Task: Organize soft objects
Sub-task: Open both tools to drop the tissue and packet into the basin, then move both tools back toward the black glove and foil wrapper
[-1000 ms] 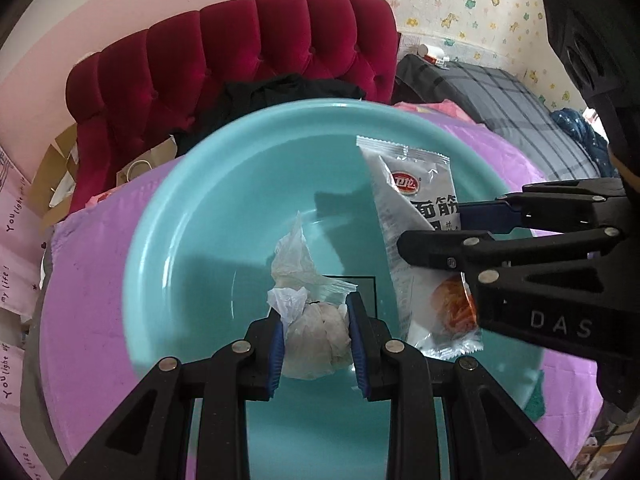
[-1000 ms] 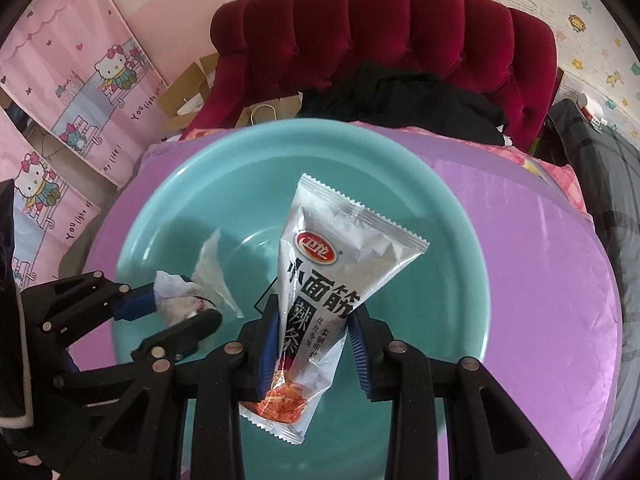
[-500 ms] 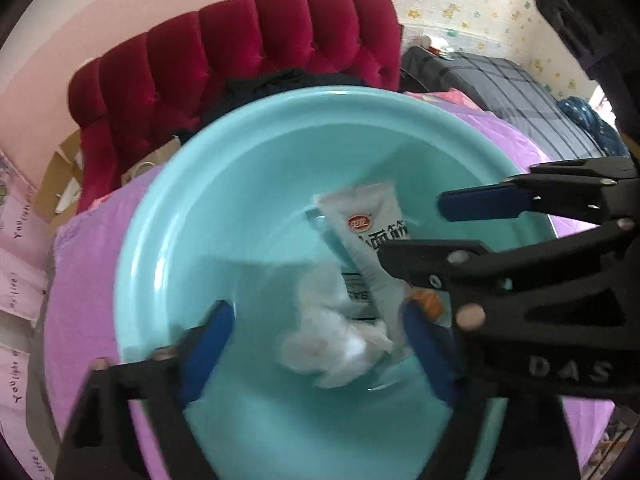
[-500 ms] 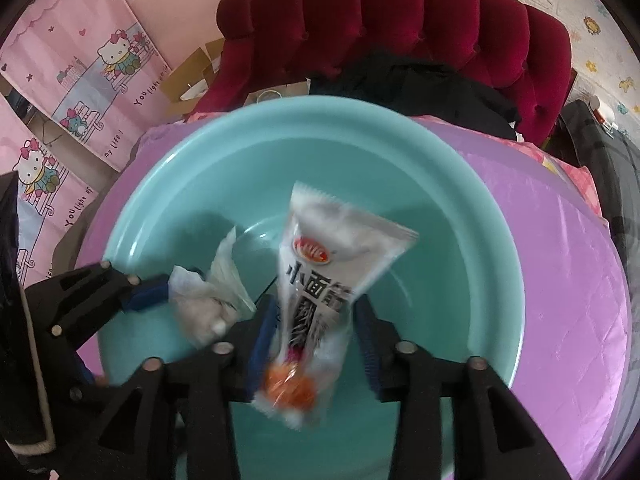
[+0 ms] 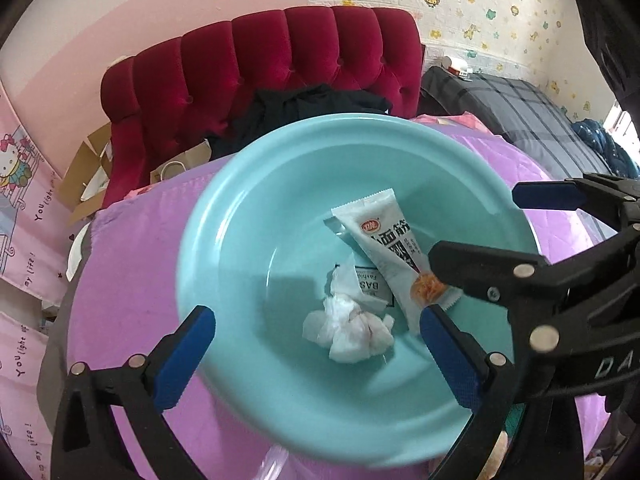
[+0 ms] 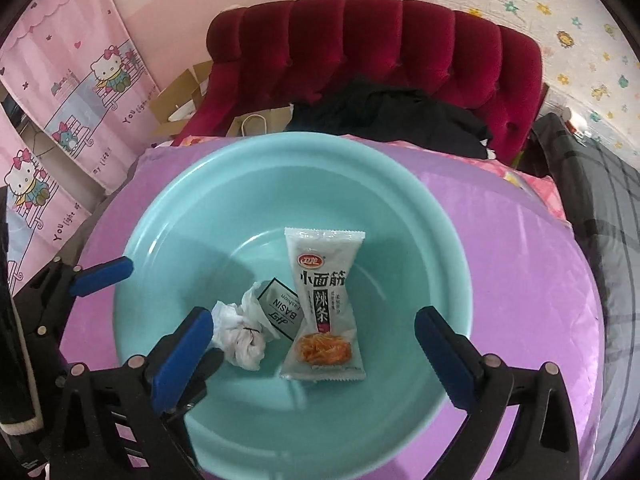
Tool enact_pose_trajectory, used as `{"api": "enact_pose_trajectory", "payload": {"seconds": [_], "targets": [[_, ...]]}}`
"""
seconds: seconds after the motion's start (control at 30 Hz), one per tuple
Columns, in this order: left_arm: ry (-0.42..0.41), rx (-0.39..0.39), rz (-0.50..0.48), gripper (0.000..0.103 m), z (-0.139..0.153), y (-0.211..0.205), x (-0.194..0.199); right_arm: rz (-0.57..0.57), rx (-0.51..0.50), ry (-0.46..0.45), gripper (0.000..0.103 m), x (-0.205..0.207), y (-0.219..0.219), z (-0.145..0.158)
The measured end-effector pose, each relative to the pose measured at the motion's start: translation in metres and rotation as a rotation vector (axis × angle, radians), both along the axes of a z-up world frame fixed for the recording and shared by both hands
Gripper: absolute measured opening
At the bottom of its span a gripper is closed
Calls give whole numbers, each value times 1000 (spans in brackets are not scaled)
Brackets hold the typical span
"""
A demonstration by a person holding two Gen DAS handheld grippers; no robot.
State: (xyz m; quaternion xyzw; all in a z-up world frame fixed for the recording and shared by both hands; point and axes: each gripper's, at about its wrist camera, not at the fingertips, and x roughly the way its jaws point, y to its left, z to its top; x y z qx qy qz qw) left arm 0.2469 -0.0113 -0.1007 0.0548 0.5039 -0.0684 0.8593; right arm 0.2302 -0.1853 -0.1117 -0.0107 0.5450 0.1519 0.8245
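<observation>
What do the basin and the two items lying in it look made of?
Basin: probably plastic, smooth glossy teal with soft highlights. Snack packet: thin printed plastic film, crimped ends. White wad: looks like a crumpled thin bag or tissue; can't tell which.

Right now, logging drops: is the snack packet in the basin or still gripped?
In: the snack packet lies flat on the basin floor, clear of both opening grippers.
</observation>
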Motion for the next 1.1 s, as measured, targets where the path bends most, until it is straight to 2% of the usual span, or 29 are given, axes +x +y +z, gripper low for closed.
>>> {"api": "enact_pose_trajectory", "payload": {"seconds": [0.33,0.47,0.63,1.0,1.1], "targets": [[-47,-5,-2,103,39,3,-44,-32,-20,-26,103,-42,-10,41],[-49,-25,-7,103,52,6,-70,-30,-33,-25,103,-62,-13,51],[-67,-10,1,103,64,8,-92,-41,-61,-42,103,-88,-14,62],[-131,33,11,103,81,8,-141,-66,-33,-62,103,-137,-21,84],[-113,24,17,103,76,10,-155,-68,-21,-65,103,-152,-22,87]]}}
